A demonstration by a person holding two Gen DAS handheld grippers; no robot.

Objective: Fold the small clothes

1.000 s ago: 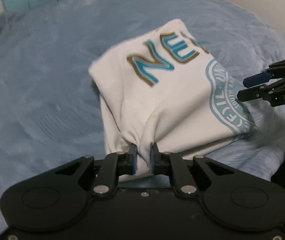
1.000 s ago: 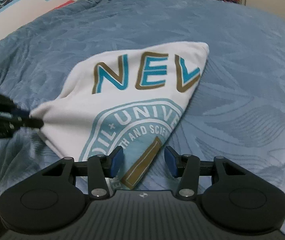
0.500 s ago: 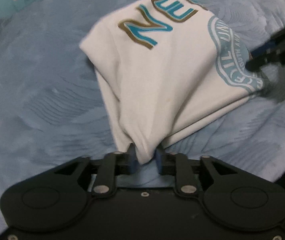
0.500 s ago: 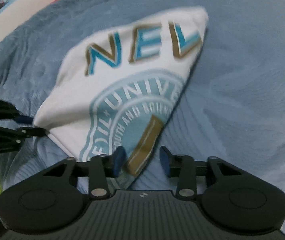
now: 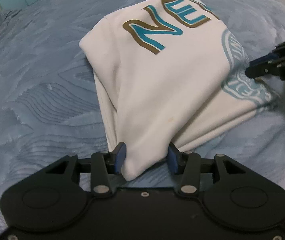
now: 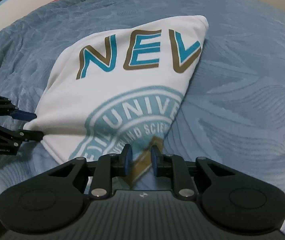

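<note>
My left gripper [image 5: 145, 158] has its fingers spread, and the near corner of the white shirt [image 5: 162, 84] lies loose between them without being pressed; I judge I am letting this corner go so it can rest flat. My right gripper [image 6: 140, 160] has its fingers closer together around the printed hem at 6 o'clock in its view, but a gap shows on both sides, so I cannot tell if they really pinch the cloth. The shirt lies already folded in layers on the blue bedspread [image 6: 242, 100], reaching away from me toward 12 o'clock, probably so the last fold can be smoothed. On the shirt I read large letters "NEV" [image 6: 140, 54], and below, in a round seal [image 6: 134, 120], "UNIVE" and part of "AND SCIEN".
</note>
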